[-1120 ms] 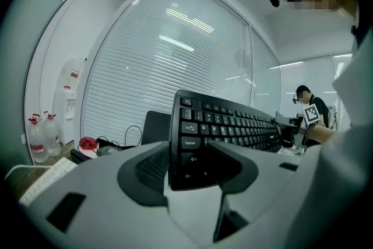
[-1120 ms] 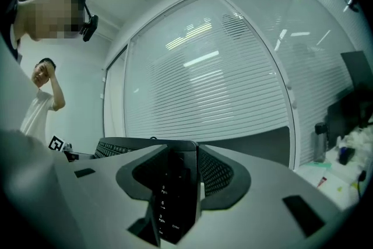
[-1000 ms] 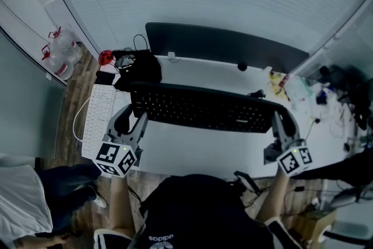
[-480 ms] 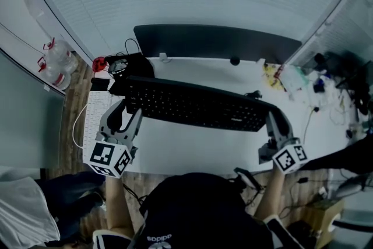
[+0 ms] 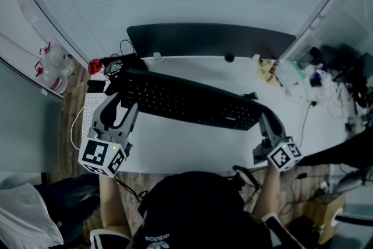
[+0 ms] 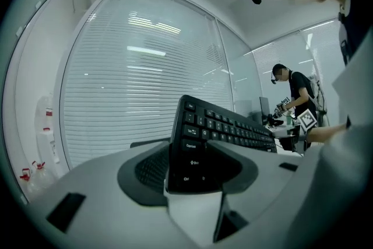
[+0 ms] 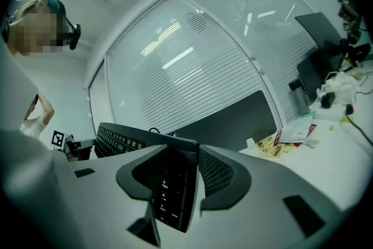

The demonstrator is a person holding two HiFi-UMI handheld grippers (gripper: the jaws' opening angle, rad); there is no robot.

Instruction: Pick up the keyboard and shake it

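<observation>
We are finding one black keyboard (image 5: 192,103) being held over the white desk (image 5: 186,146) at frame centre, slanting down to the right. The left gripper (image 5: 123,103) is clamping its left end and the right gripper (image 5: 263,118) its right end, with both ends partly hidden between the jaws. A second, white keyboard (image 5: 88,111) at the left edge is showing only partly.
</observation>
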